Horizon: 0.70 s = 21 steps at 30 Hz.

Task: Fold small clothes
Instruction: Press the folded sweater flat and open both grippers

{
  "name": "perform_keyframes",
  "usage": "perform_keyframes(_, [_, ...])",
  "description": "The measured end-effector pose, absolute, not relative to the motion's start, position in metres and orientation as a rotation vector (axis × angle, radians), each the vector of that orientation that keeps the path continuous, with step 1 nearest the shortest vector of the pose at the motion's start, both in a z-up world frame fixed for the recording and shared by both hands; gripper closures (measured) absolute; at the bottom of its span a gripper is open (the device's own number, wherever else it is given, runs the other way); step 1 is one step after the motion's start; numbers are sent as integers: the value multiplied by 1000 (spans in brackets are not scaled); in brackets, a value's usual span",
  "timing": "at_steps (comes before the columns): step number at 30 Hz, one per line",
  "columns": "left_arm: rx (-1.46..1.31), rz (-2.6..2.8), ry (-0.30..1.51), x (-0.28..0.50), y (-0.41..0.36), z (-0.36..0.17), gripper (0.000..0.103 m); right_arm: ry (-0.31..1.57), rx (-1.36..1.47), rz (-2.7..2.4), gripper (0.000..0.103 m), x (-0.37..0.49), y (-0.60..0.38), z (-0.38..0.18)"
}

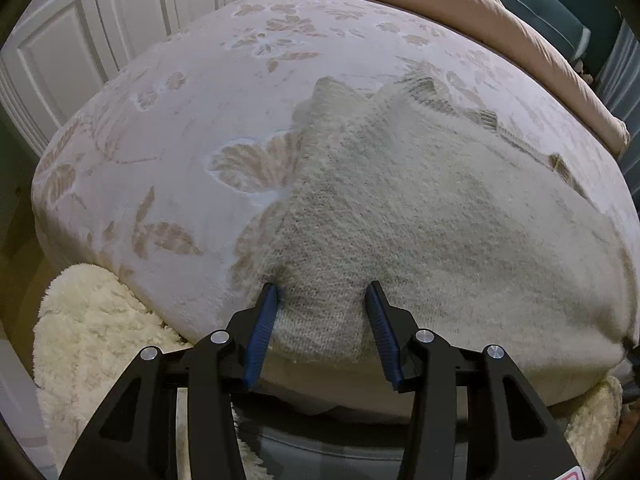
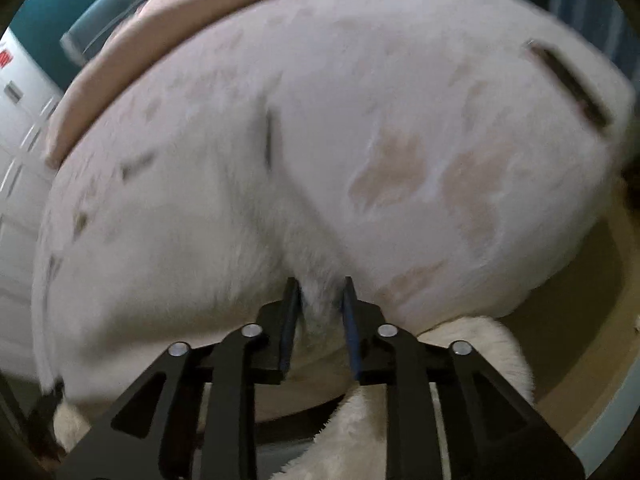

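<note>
A cream knitted sweater (image 1: 420, 208) lies spread flat on the bed, its hem at the near edge and its ribbed neck at the far side. My left gripper (image 1: 322, 292) is open, its blue pads straddling the sweater's near left hem corner. In the blurred right wrist view the same sweater (image 2: 180, 220) fills the left half. My right gripper (image 2: 321, 288) has its jaws narrowed onto a bunched fold of the sweater's near right hem.
The bed has a pale floral cover (image 1: 168, 128) and a folded tan duvet (image 1: 460, 4) along the far side. A fluffy cream rug (image 1: 88, 332) lies on the floor by the bed. White panelled doors (image 1: 60, 40) stand at the left. A dark flat object (image 2: 568, 84) lies at the bed's far right.
</note>
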<state>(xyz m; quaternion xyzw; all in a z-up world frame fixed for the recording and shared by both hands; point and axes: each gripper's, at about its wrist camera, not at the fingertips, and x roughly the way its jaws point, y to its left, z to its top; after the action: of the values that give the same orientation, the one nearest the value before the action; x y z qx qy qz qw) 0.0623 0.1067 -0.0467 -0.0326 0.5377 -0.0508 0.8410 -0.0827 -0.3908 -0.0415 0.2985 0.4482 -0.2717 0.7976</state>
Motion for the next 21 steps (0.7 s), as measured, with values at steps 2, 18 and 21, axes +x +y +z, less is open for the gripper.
perform_keyframes(2, [-91,-106,1140,61,109,-44,57,911,597,-612,74,-83,-382,-19])
perform_keyframes(18, [15,-230,1205,41,41,-49,57,1058,287,-95,67,-3,-197,-31])
perform_keyframes(21, [20,-223,1205,40,38,-51,55,1082,266,-78,67,1,-194,-34])
